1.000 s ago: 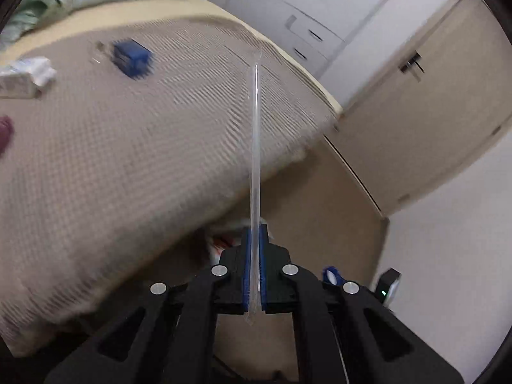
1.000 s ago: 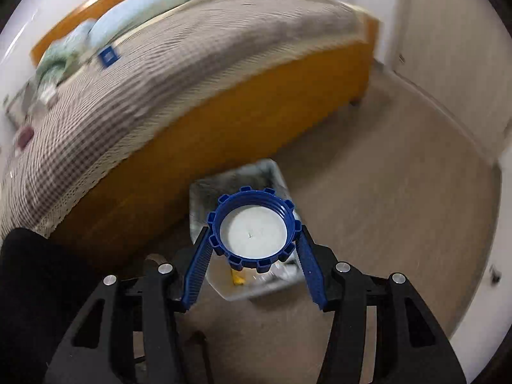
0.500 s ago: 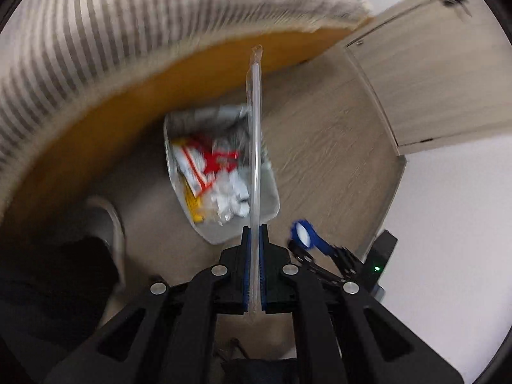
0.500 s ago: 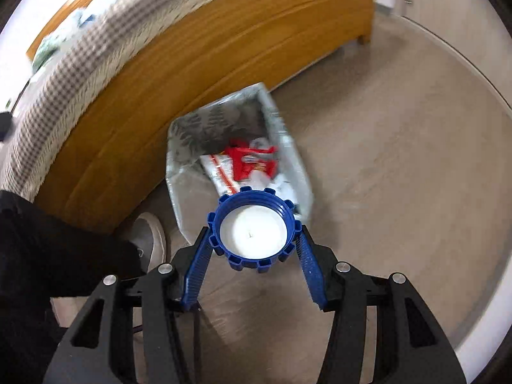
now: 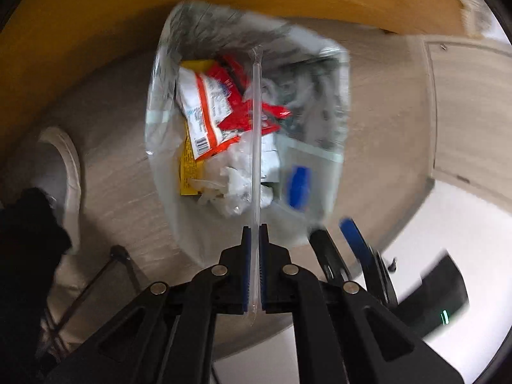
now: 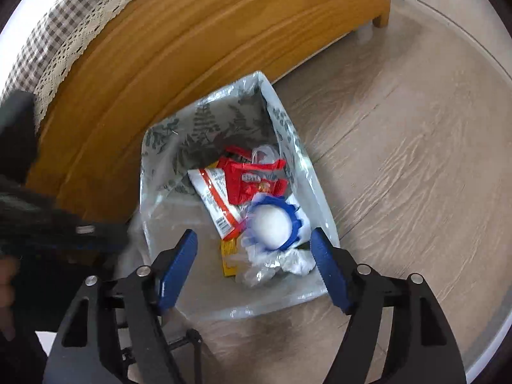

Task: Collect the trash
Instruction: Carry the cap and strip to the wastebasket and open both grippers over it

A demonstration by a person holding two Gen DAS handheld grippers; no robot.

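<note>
Beside the bed frame (image 6: pixel 198 48), above the bin (image 6: pixel 320 204), the right hand-held gripper (image 6: pixel 252 272), jaws just spread, has let go the blue lid (image 6: pixel 275 227); the left hand-held gripper (image 5: pixel 255 233), pinching the straw (image 5: pixel 256 134), should release over the bin's middle.

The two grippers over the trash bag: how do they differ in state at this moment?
The left gripper is shut on a clear straw; the right gripper stands open and holds nothing, its jaws having just opened. The blue cap is free beyond the right gripper, blurred. Both point down at the trash bag.

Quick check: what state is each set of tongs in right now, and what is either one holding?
Left tongs: shut on the clear plastic straw wrapper.
Right tongs: open, just been opening; the blue ridged bottle cap is free between them.
</note>
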